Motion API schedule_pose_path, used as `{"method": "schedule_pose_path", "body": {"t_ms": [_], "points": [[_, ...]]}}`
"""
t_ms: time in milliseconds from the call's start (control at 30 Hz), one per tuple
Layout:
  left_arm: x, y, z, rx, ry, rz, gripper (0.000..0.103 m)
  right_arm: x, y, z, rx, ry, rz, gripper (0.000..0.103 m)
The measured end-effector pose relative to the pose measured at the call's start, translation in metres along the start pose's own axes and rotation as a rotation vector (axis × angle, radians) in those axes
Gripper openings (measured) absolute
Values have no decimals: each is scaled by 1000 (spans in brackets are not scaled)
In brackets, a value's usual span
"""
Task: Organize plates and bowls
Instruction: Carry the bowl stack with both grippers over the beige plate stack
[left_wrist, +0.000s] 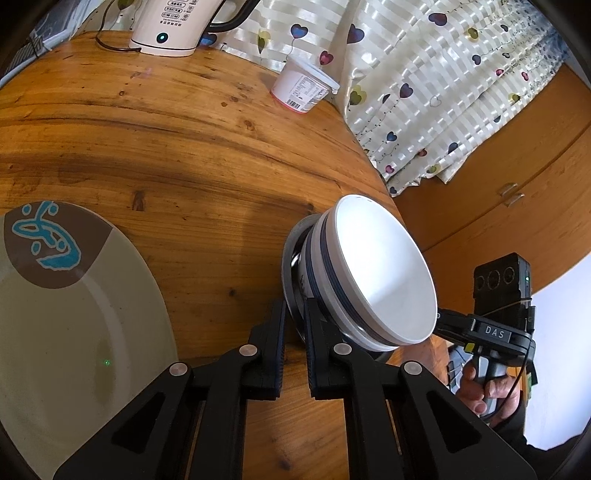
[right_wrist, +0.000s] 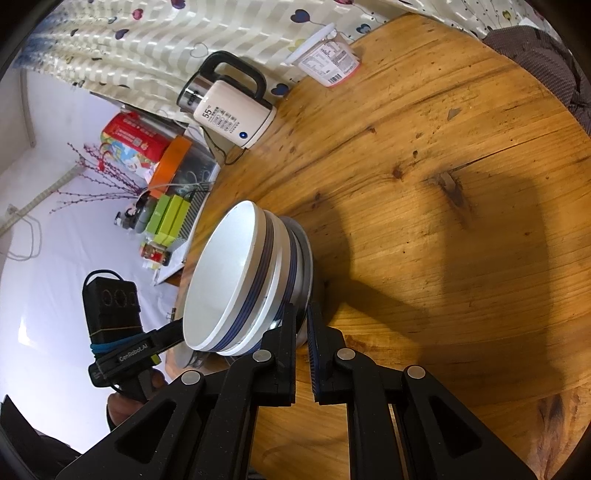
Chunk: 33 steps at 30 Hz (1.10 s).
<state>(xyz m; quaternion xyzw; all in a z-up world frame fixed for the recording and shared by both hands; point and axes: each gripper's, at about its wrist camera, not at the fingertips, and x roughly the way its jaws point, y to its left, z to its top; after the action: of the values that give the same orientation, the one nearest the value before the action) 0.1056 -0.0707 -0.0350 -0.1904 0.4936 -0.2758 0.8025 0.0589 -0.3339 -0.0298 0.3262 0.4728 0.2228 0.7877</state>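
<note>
Nearest the lens, the left tool (left_wrist: 295, 308) is clamping down almost fully, its pads pinching the thin rim of the steel dish (left_wrist: 291, 258) that is carrying the white bowls (left_wrist: 384, 266). The right tool (right_wrist: 303, 314) is gripping the same dish on the opposite rim, equally tight. The whole stack is sitting right at the edge of the desk (left_wrist: 184, 147), with open floor beyond it.

The main danger is lying in that grip. Smooth metal is offering little purchase, so a pad could be sliding off once the load comes up. The bowls are only nesting loosely (nothing is holding them but their own weight), so if one hand is rising faster than the other, the dish is tipping and the bowls are sliding towards the low side. I judge a spill over the desk edge to be the costliest outcome. Whether the dish is already clear of the wood, I cannot tell.

Further left, the large plate (left_wrist: 74, 314) is lying flat on the desk; a careless swing that way could be knocking the dish against it. Further back, the yogurt tub (left_wrist: 303, 86) and the kettle (left_wrist: 173, 22) are standing well apart from the stack, posing little risk.
</note>
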Motion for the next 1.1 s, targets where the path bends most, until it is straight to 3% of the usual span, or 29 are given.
{"method": "schedule_pose_path", "body": {"t_ms": [600,1100], "points": [[-2,-2,3,10,-13,6,8,-2,1,2,-8,-9,8,8],[-29,0,5,13,-65,26,8,0,25,7,-56,-14,34,8]]}}
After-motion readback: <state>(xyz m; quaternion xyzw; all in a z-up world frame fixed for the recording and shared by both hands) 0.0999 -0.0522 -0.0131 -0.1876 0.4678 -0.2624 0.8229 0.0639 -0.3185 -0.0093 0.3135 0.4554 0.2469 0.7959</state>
